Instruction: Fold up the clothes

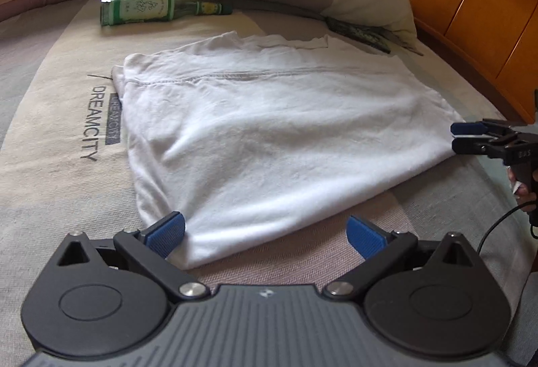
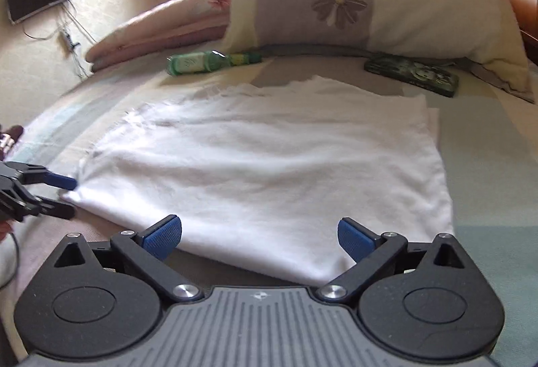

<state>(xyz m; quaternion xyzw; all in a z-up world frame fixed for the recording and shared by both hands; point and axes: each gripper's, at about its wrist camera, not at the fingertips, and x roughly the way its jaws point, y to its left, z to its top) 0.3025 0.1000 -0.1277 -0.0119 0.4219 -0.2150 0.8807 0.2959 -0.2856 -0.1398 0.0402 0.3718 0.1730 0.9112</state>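
My two claws, left claw [image 1: 265, 234] and right claw [image 2: 259, 234], are wide at the 6 o'clock edge of the white shirt [image 1: 269, 131], so I think pinching it comes next.

The word "DREAMCITY" is printed in dark capitals on the bed sheet [image 1: 40, 118], at about nine o'clock in the left wrist view, reading sideways along the left edge of the white garment [image 1: 269, 138]. The same word is repeated in small letters on a dark strip just beside it. Markings can be seen on the green box [image 1: 138, 9] at eleven o'clock, but they cannot be read. Small raised characters on the right hand-held gripper [image 1: 454, 135] are too blurred to be read.
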